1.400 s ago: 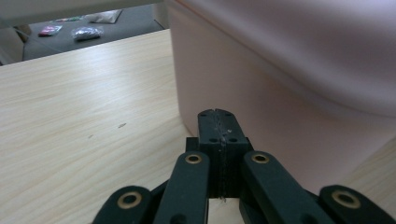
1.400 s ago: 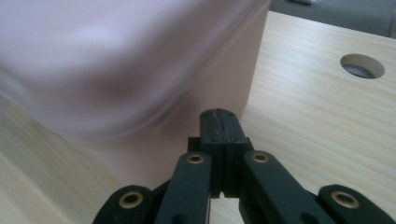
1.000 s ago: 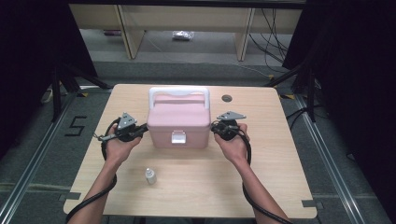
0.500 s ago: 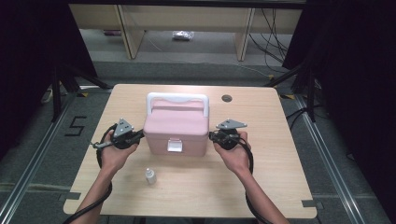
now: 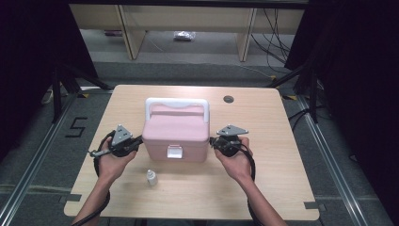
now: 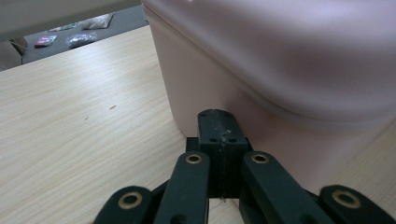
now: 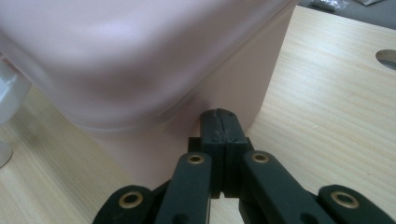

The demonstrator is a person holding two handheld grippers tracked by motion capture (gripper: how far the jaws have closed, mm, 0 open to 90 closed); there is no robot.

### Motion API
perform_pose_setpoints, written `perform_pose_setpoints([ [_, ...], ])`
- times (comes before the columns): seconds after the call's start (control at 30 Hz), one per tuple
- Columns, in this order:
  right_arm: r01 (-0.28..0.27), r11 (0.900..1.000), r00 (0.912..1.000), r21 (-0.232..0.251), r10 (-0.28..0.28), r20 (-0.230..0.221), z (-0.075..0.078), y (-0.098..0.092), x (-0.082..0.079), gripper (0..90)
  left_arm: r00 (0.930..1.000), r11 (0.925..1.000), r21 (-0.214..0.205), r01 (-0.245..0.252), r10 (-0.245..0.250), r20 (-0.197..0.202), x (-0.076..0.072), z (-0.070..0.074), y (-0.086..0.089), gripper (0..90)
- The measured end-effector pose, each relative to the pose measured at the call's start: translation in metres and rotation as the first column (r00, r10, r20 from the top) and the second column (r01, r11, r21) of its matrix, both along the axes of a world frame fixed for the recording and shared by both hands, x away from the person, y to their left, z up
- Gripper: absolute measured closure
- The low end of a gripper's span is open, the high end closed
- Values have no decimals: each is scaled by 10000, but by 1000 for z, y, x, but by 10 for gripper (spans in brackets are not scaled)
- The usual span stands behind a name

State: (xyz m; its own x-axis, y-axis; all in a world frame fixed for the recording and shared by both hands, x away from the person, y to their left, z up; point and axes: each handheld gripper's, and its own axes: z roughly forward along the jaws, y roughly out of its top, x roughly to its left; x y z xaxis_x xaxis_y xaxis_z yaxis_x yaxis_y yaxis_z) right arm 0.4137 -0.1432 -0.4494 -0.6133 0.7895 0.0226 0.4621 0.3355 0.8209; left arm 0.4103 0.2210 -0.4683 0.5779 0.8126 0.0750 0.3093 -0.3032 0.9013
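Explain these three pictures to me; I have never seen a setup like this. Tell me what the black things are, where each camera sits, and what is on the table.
A person sits at a wooden table and holds a hand-operated grasping tool in each hand: the left tool and the right tool.

The wide picture comes from a camera above the table. The two close-ups come from cameras riding on each tool, looking along its black jaws.

On the table stand a pink box with a white handle and a small white bottle.

Both tools have their jaws shut with nothing between them. Their tips are up against opposite sides of the box.
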Motion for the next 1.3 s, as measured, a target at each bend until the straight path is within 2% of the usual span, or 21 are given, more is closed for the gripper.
perform_pose_setpoints([
  [0.03, 36, 10000, 10000, 56, -36, 61, 0, 0, 0, 900, 10000, 10000, 40, 12, -12, 15, 0, 0, 0, 900],
  [0.1, 129, 9997, 9994, 184, -123, -318, 1, 2, -2, 900, 10000, 10000, -84, -21, 21, -37, 1, 0, 1, 900],
  [0.2, 138, 9998, 9997, 116, -136, -225, 0, 2, -1, 900, 9999, 9999, -134, -75, 74, -81, 2, 1, 1, 900],
  [0.27, 13, 9999, 9998, 126, -11, -217, -1, 2, 1, 900, 9992, 9983, -464, -360, 351, -191, 1, 2, 1, 896],
  [0.3, 63, 9999, 9998, 84, -61, -193, -1, 1, 1, 900, 9987, 9984, -291, -485, 481, -138, 1, 4, 2, 884],
  [0.37, 333, 9994, 9994, -51, -333, -103, 0, -4, -1, 879, 9979, 9973, -361, -643, 640, -91, 0, 7, 5, 833],
  [0.43, 605, 9981, 9981, 117, -603, -131, 2, -12, -2, 847, 9949, 9940, -429, -1002, 995, -186, -2, 10, 10, 783],
  [0.47, 652, 9978, 9978, -101, -651, 141, 5, -17, -3, 837, 9924, 9913, -495, -1219, 1209, -229, -4, 12, 13, 763],
  [0.5, 705, 9973, 9974, -196, -702, 173, 8, -23, -5, 823, 9905, 9886, -637, -1367, 1354, -247, -5, 14, 17, 735],
  [0.53, 721, 9974, 9973, -33, -720, 138, 9, -27, -6, 804, 9893, 9867, -733, -1453, 1437, -258, -7, 15, 20, 707],
  [0.67, 1054, 9943, 9944, 154, -1054, -6, 14, -48, -15, 746, 9815, 9705, -1468, -1910, 1911, -137, -13, 26, 30, 584],
  [0.7, 1041, 9945, 9944, 134, -1043, 170, 15, -53, -16, 734, 9810, 9681, -1601, -1928, 1937, -103, -15, 29, 31, 557],
  [0.77, 1213, 9920, 9926, 349, -1215, 52, 15, -60, -20, 718, 9817, 9643, -1871, -1874, 1903, -26, -16, 34, 31, 512],
  [0.8, 1160, 9929, 9931, 257, -1164, 135, 16, -63, -20, 713, 9819, 9614, -2034, -1854, 1895, 4, -16, 37, 30, 497],
  [0.9, 1410, 9893, 9900, 380, -1411, -4, 16, -71, -26, 705, 9823, 9469, -2661, -1803, 1872, 5, -16, 47, 27, 461],
  [0.93, 1342, 9900, 9908, 426, -1348, 131, 15, -71, -27, 703, 9830, 9439, -2798, -1757, 1838, 27, -15, 50, 25, 456],
  [1.07, 1512, 9870, 9885, 537, -1512, -49, 15, -73, -33, 697, 9858, 9436, -2935, -1535, 1669, 210, -13, 60, 19, 454],
  [1.1, 1330, 9905, 9909, 360, -1336, 147, 15, -75, -33, 695, 9865, 9437, -2953, -1493, 1625, 205, -12, 61, 18, 454],
  [1.17, 1280, 9899, 9918, 603, -1279, -56, 15, -74, -33, 691, 9874, 9423, -3017, -1455, 1572, 150, -10, 64, 16, 454],
  [1.2, 1355, 9897, 9904, 458, -1366, 225, 15, -75, -34, 690, 9883, 9419, -3054, -1397, 1515, 153, -8, 64, 15, 454],
  [1.3, 1309, 9883, 9909, 776, -1329, 208, 16, -71, -35, 686, 9897, 9401, -3148, -1310, 1424, 135, -5, 68, 12, 455],
])
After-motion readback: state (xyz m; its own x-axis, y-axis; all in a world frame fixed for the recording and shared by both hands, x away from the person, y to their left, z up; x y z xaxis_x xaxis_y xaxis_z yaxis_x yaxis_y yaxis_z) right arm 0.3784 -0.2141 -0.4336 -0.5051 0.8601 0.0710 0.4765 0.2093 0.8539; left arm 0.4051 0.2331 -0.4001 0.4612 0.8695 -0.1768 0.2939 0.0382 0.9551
